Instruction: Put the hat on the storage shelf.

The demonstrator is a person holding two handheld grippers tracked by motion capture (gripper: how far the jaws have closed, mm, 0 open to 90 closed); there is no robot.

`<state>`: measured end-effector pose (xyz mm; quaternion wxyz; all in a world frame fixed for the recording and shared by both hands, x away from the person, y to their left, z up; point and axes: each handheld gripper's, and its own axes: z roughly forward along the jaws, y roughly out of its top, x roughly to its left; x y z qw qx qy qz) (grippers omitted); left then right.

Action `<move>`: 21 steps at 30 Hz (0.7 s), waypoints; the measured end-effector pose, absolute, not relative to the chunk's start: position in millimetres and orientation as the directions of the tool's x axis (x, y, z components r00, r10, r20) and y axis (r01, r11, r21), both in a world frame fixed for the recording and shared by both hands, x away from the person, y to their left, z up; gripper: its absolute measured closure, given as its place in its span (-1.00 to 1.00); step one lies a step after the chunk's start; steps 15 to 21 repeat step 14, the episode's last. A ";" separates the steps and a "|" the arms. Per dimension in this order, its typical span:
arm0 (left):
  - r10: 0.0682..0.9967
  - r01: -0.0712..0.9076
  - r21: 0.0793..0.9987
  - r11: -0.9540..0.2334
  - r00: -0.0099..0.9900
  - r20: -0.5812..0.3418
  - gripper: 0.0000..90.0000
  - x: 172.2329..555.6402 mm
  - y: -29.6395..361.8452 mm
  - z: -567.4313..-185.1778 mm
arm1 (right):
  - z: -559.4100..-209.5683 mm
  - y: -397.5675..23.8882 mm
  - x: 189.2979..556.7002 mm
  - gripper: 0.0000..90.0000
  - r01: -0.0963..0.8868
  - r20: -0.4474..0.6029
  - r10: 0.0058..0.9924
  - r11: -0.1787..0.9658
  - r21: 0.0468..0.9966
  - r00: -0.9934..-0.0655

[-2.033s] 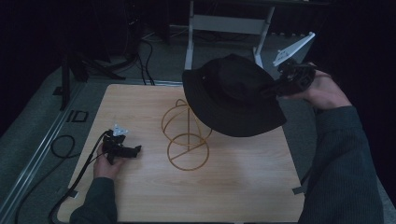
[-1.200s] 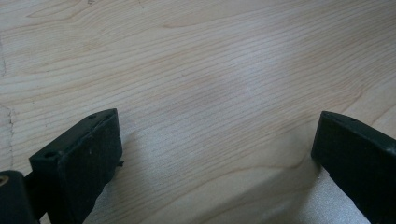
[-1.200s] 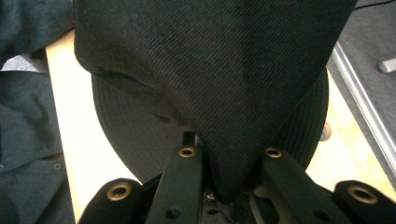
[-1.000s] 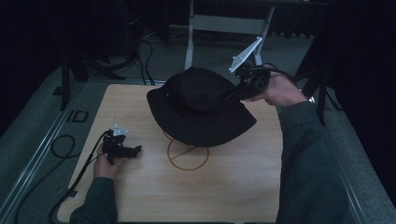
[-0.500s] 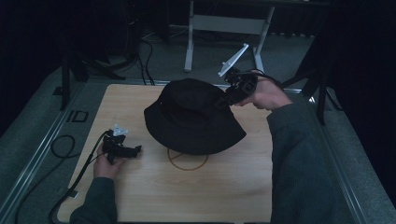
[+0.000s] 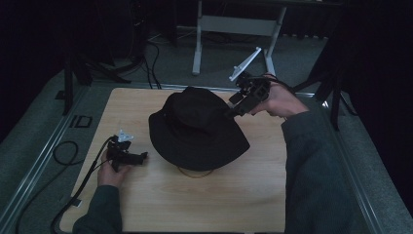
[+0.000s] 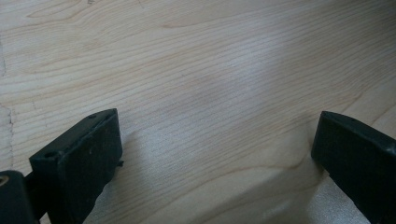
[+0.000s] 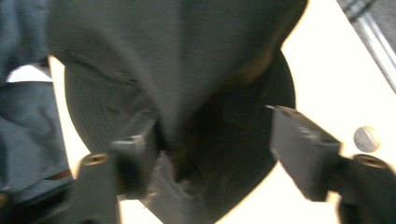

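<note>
Dim rm: grey floor, wood table, white stand behind.

Dim high view, bright and partly smeared gripper views.

Seen from above under weak, murky light: surroundings beyond the wooden table nearly black, black hat reduced to a dark mass just left of the right gripper. Evenly lit and sharp between the jaws of the left gripper, with a soft sheen on the grain ahead. Motion-blurred around the other claw, hat fabric smeared, tabletop beside its jaws blown out to white.
</note>
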<state>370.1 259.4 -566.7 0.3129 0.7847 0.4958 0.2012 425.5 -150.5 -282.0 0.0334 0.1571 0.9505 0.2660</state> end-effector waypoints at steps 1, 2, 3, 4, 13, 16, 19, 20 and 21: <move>0.904 0.652 0.691 -0.312 0.427 0.005 -0.96 370.1 259.4 -566.7 | -281.7 -151.4 424.6 -0.42 0.287 0.012 0.328 0.809 0.513 -0.945; 0.904 0.652 0.691 -0.312 0.427 0.005 -0.95 370.1 259.4 -566.7 | -281.3 -152.6 423.4 -0.47 0.291 0.009 0.334 0.808 0.512 -0.943; 0.904 0.652 0.691 -0.312 0.427 0.005 -0.95 370.1 259.4 -566.7 | -280.9 -154.0 422.3 -0.53 0.288 0.005 0.335 0.805 0.518 -0.942; 0.904 0.652 0.691 -0.313 0.427 0.006 -0.96 370.1 259.4 -566.7 | -280.9 -155.6 421.5 -0.55 0.287 0.000 0.337 0.802 0.524 -0.942; 0.904 0.652 0.691 -0.312 0.427 0.005 -0.95 370.1 259.4 -566.7 | -283.2 -172.2 418.1 -0.68 0.314 0.014 0.361 0.792 0.524 -0.932; 0.904 0.652 0.691 -0.313 0.427 0.006 -0.96 370.1 259.4 -566.7 | -283.1 -174.0 417.9 -0.69 0.313 0.010 0.362 0.791 0.526 -0.932; 0.904 0.652 0.691 -0.313 0.427 0.006 -0.96 370.1 259.4 -566.7 | -283.1 -174.0 417.9 -0.69 0.313 0.010 0.362 0.791 0.526 -0.932; 0.904 0.652 0.691 -0.313 0.427 0.006 -0.96 370.1 259.4 -566.7 | -283.1 -174.0 417.9 -0.69 0.313 0.010 0.362 0.791 0.526 -0.932; 0.904 0.652 0.691 -0.313 0.427 0.006 -0.96 370.1 259.4 -566.7 | -283.1 -174.0 417.9 -0.69 0.313 0.010 0.362 0.791 0.526 -0.932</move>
